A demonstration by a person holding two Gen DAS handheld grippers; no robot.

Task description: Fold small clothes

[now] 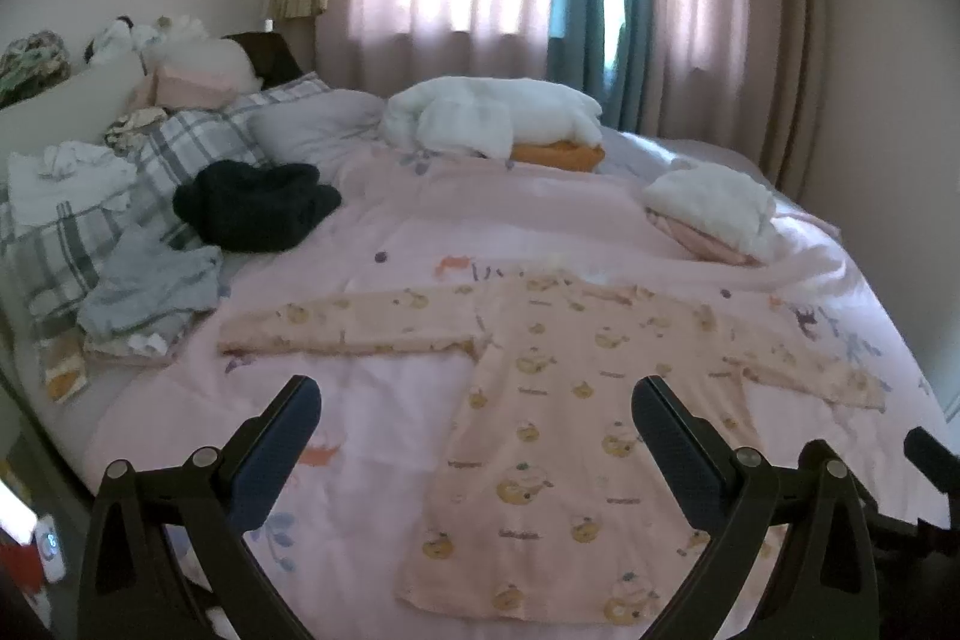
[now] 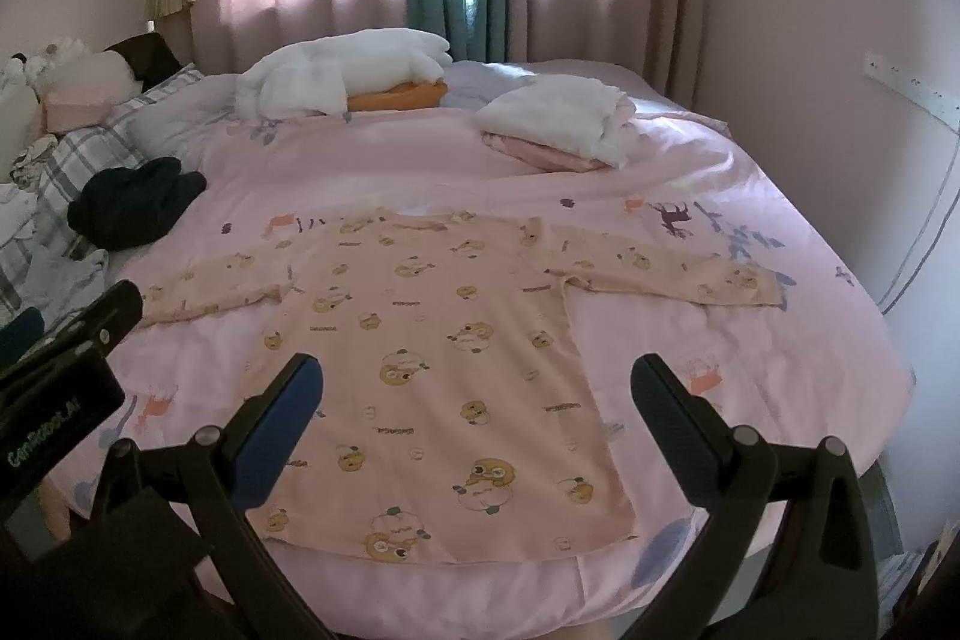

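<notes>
Bed (image 2: 690, 160) with pink cover; patterned pink shirt (image 2: 444, 364) lies flat, sleeves outspread. Left gripper (image 1: 477, 436) and right gripper (image 2: 477, 412) hover spread wide, empty.

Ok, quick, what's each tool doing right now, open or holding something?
Left tool: open, holding nothing, above the shirt.
Right tool: open, holding nothing, above the shirt.
</notes>
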